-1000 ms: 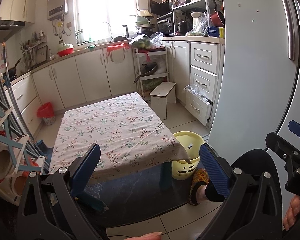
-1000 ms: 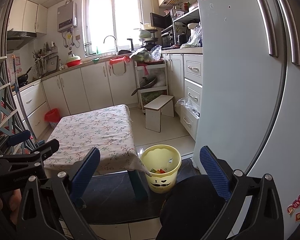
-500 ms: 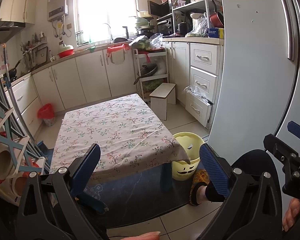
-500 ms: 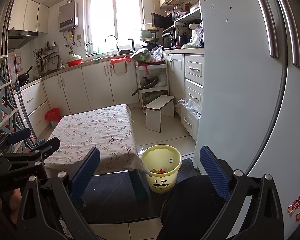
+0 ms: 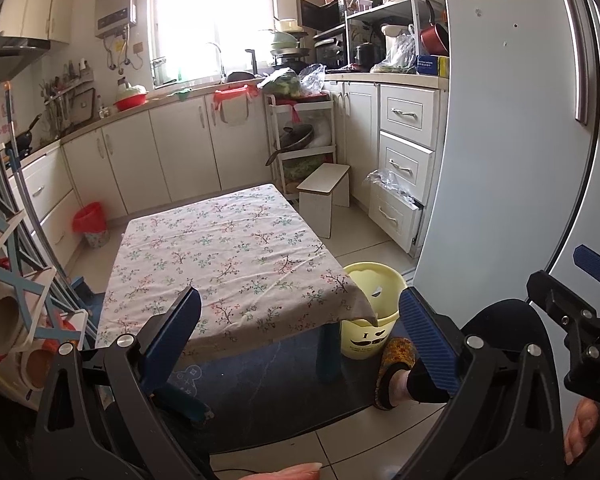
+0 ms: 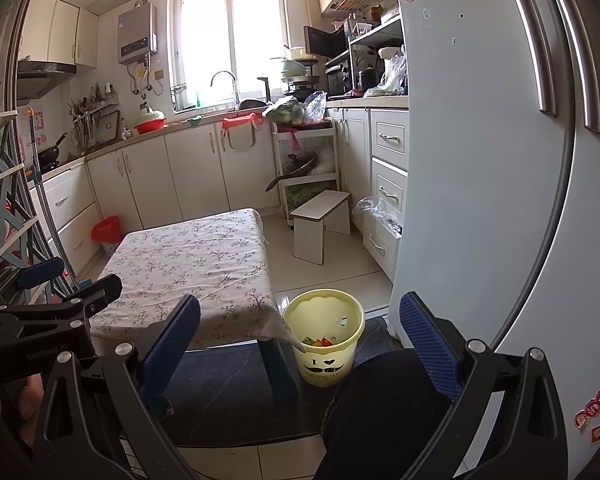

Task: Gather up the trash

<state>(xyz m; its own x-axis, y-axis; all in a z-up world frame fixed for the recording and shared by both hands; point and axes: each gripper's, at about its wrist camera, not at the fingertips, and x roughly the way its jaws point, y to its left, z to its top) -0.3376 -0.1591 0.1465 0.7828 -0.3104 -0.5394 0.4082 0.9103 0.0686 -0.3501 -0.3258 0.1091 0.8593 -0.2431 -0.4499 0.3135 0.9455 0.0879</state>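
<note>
Trash (image 6: 319, 341) is lying inside the yellow bin (image 6: 325, 364), which is standing on the floor just beside the cloth-covered table (image 6: 188, 264). I am holding my left gripper (image 5: 300, 344) and right gripper (image 6: 300, 348) released, both gaping wide and grasping nothing, near the bin.

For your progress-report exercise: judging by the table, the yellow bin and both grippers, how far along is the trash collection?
Done: the floral tablecloth shows no litter, and the yellow bin beside the table holds colourful scraps. In hand: nothing; the left gripper and right gripper are open and empty. Left: no loose trash shows on the visible floor.
</note>
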